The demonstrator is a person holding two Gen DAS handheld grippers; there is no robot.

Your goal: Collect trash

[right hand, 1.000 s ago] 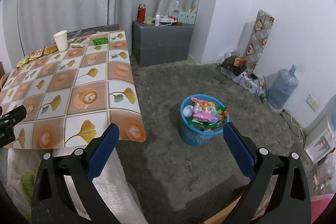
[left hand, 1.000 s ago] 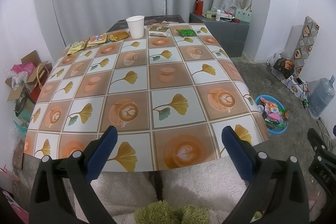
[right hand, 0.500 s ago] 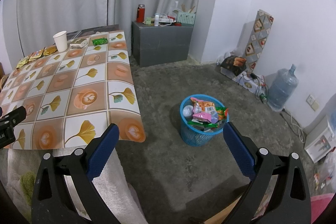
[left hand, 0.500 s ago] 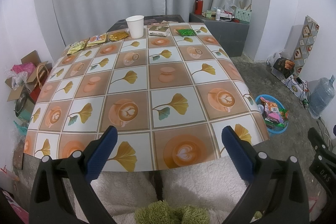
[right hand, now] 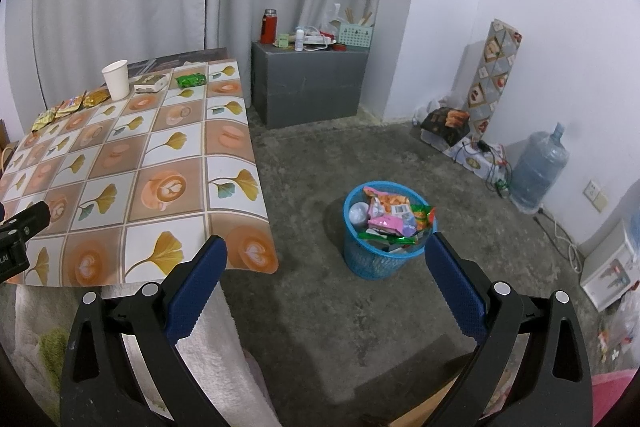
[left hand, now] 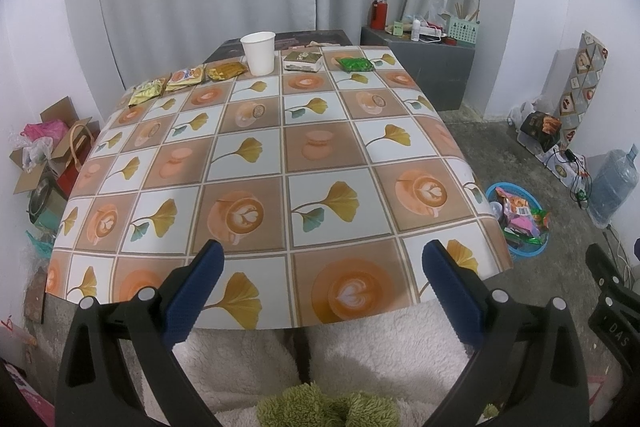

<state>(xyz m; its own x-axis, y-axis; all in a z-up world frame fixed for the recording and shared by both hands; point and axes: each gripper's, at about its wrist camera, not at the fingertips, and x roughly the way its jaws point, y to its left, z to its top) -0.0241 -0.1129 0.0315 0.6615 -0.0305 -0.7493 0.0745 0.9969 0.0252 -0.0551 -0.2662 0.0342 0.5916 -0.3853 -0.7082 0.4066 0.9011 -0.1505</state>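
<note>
You hold both the left gripper (left hand: 322,281) and right gripper (right hand: 326,277) open and empty, because the wrappers (left hand: 186,78) lie far at 11 o'clock.

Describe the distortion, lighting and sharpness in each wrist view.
Left wrist view: fisheye bows the table edge, corners vignette black, light soft and even, paper cup sharp. Right wrist view: same barrel curve, blue basket casts a faint floor shadow, no glare.

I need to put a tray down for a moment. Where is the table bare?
The table is bare from its near edge up to the far row. That row is crowded: three wrappers, paper cup, small box, green packet.
</note>
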